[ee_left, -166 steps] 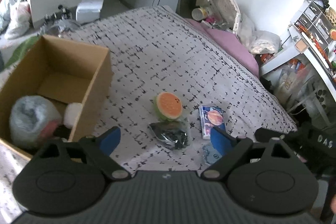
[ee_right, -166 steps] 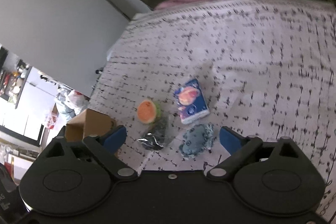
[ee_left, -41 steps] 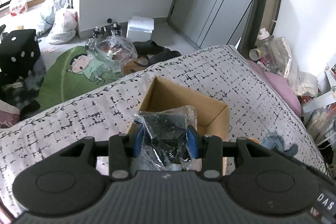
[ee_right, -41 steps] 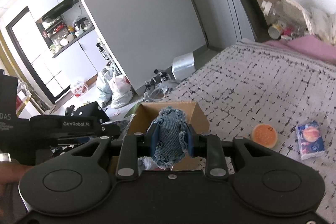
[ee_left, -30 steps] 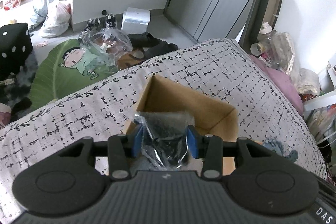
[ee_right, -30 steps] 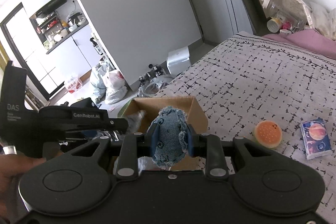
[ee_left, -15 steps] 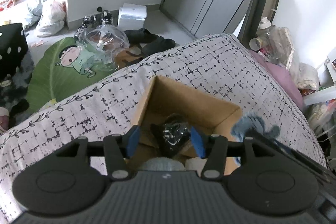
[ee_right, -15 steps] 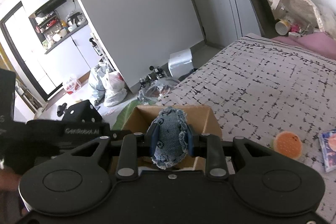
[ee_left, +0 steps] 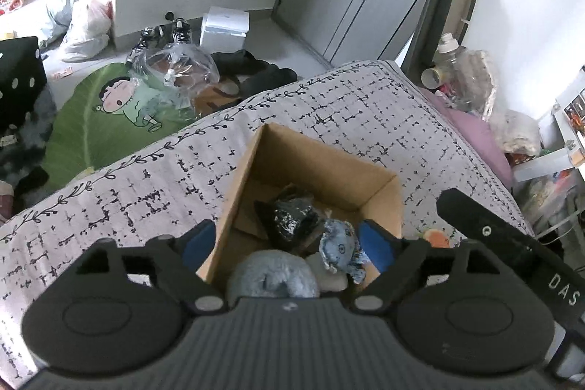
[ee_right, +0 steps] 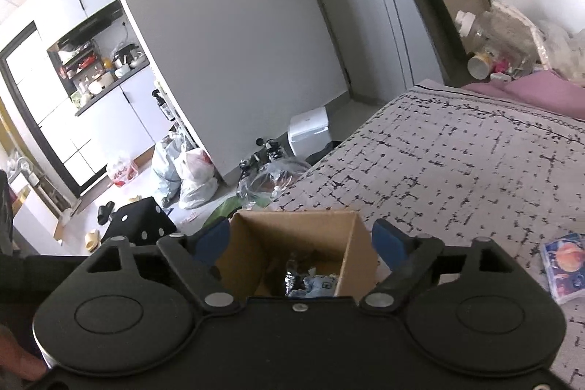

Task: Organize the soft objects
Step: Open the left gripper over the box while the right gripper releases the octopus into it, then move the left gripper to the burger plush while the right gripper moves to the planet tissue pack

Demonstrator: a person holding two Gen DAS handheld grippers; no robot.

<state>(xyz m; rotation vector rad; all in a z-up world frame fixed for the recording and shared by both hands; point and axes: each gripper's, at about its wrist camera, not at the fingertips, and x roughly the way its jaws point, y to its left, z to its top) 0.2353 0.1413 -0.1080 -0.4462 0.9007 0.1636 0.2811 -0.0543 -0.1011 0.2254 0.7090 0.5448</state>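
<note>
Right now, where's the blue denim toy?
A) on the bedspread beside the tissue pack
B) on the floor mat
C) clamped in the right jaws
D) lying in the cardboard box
D: the blue denim toy lies inside the cardboard box beside the black bagged item.

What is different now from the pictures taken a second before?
Both claws have just been opening and let go. The left claw dropped the black plastic-wrapped bundle into the cardboard box; the right claw dropped the blue denim toy beside it. Both claws are now empty. Box, orange toy and tissue pack stayed in place.
</note>
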